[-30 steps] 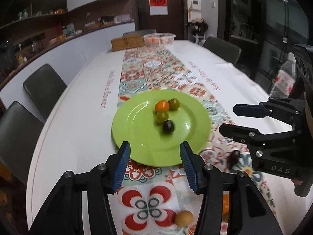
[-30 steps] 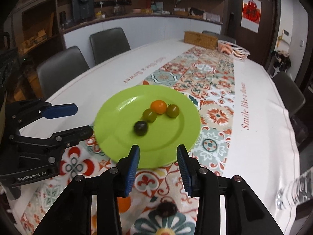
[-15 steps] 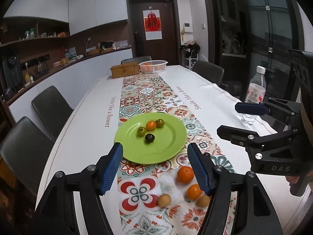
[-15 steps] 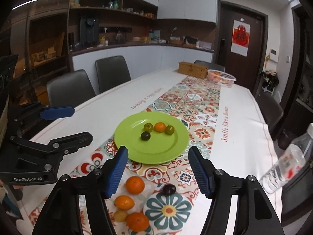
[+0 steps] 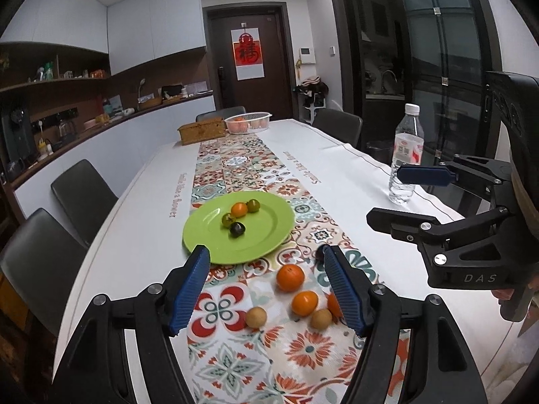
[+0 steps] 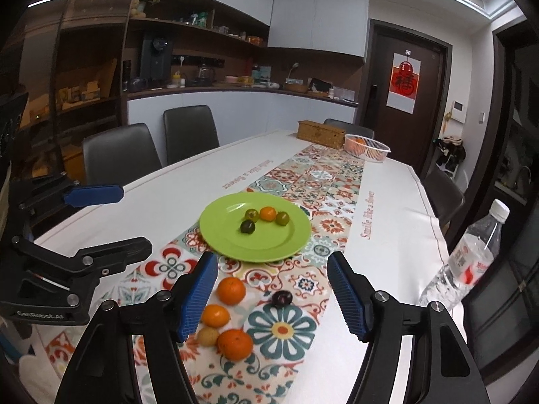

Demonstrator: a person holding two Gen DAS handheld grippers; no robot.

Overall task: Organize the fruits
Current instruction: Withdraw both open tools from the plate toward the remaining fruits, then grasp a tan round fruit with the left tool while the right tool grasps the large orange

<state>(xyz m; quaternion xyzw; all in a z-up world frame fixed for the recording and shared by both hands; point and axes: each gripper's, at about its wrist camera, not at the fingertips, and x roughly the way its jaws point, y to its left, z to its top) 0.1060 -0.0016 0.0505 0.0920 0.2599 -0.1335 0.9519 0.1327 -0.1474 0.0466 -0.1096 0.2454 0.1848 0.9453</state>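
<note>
A green plate (image 5: 256, 245) (image 6: 269, 245) on the patterned runner holds several small tomatoes: an orange one (image 5: 239, 209), two green ones and a dark one (image 5: 237, 229). Nearer me, loose on the runner, lie three oranges (image 5: 290, 277) (image 6: 231, 290), small pale fruits (image 5: 256, 317) (image 6: 208, 336) and a dark plum (image 6: 281, 298). My left gripper (image 5: 266, 256) (image 6: 133, 219) hovers above the loose fruit; its jaws are opening with nothing between them. My right gripper (image 6: 273, 259) (image 5: 387, 195) hangs beside it, also opening and empty.
A water bottle (image 5: 406, 155) (image 6: 471, 259) stands near the table's right edge. At the far end sit a white basket of oranges (image 5: 247, 123) and a wicker box (image 5: 201, 132). Dark chairs (image 6: 188, 134) line the left side.
Both grippers have drawn back and upward from the plate, and their jaws have widened. The loose fruit and the bottle have come into view.
</note>
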